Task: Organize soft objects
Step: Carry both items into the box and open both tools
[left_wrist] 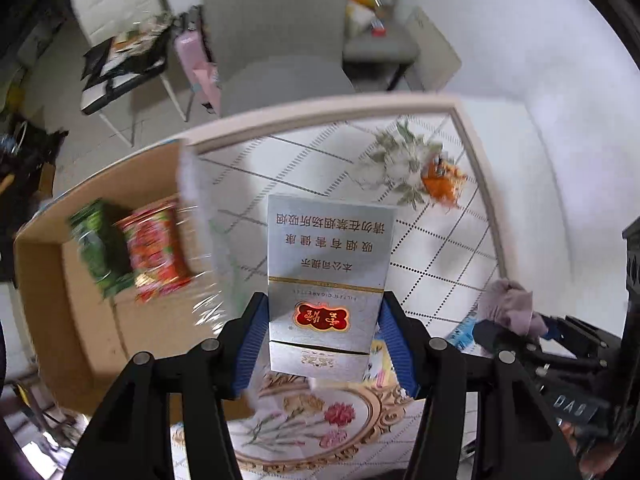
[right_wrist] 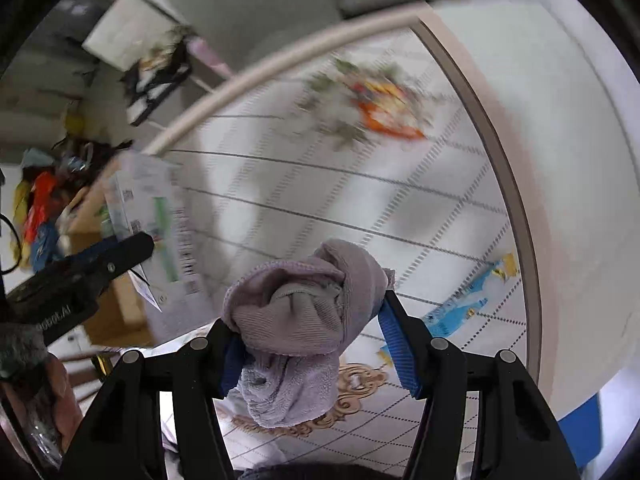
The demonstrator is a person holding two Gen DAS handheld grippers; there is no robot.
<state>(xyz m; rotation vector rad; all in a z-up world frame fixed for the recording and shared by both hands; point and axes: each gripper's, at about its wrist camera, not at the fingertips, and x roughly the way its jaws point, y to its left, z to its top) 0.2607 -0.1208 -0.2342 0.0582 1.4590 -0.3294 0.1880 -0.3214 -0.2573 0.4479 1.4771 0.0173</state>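
Left hand-held gripper [left_wrist: 322, 330]: we are pinching a silver cigarette pack [left_wrist: 326, 280] between the blue pads [left_wrist: 390, 322], at the lower centre of the left wrist view; the pack is standing upright with its printed characters upside down to us.

Right hand-held gripper [right_wrist: 310, 320]: we are squeezing a bundled lilac-grey cloth [right_wrist: 300, 320] at the lower centre of the right wrist view; the cloth is bulging above the pads and drooping below them.

Same cloth from the left wrist view: it is showing at the right edge [left_wrist: 510, 306], clamped in the other hand-held gripper.

Counter [left_wrist: 436, 236]: it is wearing a white cover with a diamond grid and flower prints, edged by a pale rim.

Cardboard box [left_wrist: 80, 320]: it is sitting open at the left of the left wrist view, just beside the counter rim, and is holding a green packet [left_wrist: 98, 248] and a red patterned packet [left_wrist: 158, 250] side by side.

Orange wrapper [left_wrist: 442, 180]: it is lying on the counter at the upper right, over a printed flower; it is blurred in both views.

Blue-and-white wrapper [right_wrist: 466, 300]: it is lying on the counter at the right of the right wrist view, near the rim.

Grey chair [left_wrist: 280, 40]: it is standing beyond the counter, at the top centre.
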